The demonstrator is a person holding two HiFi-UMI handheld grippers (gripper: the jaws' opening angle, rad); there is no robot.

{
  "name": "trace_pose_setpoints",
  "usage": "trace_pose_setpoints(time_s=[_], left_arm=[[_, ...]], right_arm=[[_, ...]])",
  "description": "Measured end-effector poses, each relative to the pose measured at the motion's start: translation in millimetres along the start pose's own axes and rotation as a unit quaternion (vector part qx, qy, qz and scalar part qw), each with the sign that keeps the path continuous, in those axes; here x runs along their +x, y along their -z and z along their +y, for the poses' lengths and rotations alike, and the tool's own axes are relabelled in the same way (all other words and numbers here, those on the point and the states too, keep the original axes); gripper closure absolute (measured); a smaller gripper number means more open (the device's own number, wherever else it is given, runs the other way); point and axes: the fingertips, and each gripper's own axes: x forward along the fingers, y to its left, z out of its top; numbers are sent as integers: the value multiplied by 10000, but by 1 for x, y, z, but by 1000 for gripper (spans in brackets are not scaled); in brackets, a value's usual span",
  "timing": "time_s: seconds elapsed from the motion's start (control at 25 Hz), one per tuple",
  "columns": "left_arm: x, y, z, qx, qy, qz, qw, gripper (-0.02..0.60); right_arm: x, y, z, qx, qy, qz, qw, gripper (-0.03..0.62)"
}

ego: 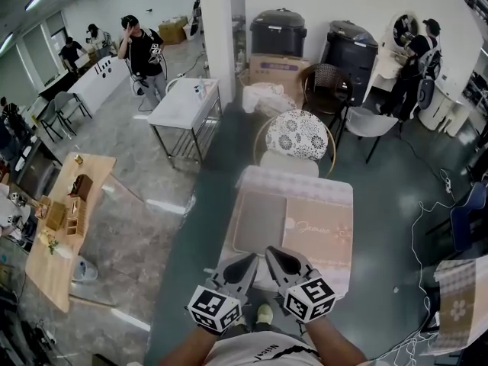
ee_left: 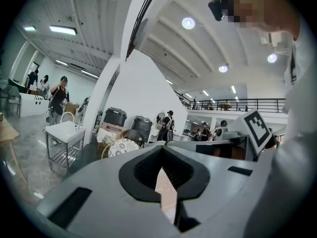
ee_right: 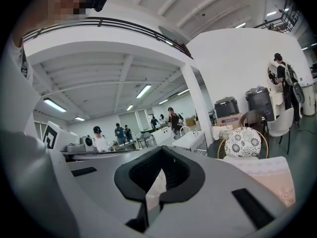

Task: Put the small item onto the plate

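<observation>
Nearest, the left gripper [ego: 242,265] and right gripper [ego: 280,259] are held side by side, both with jaws together on nothing, over a table [ego: 335,193] bearing a grey mat [ego: 261,221] and pink mat [ego: 319,231]; small item and plate can't be made out; beyond, a floral chair [ego: 297,134]

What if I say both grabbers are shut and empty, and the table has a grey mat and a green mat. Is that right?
Nearly. The head view shows no green mat: it is a pink mat. The left gripper and right gripper are both shut and empty, and the table has a grey mat and the pink mat.
</observation>
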Motion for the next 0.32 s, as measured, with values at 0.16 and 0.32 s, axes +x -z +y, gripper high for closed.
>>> trace_pose_setpoints(time_s=[0.16, 0.32], left_arm=[[1, 1, 2, -12, -51, 7, 10000, 575], [1, 1, 5, -3, -84, 15, 10000, 575]], right_arm=[[1, 1, -2, -2, -23, 14, 10000, 580], [3, 2, -2, -22, -47, 38, 10000, 580]])
